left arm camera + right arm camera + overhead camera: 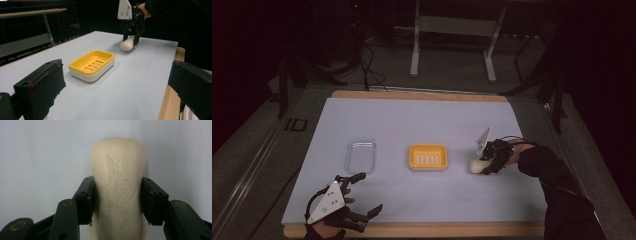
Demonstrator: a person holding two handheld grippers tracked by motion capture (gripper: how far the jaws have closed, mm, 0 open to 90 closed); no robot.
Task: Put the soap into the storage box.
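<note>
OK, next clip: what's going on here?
A person works at a table with a gripper in each hand. The right gripper is shut on a cream soap bar, which is at the table surface to the right of the yellow soap dish. The left gripper rests open near the front edge. A clear lid lies left of the dish.

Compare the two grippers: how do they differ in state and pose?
The right gripper is shut on the soap bar; the left gripper stands open, holding nothing. The right one sits right of the yellow soap dish; the left rests at the table's near edge. Both have black jaws.
</note>
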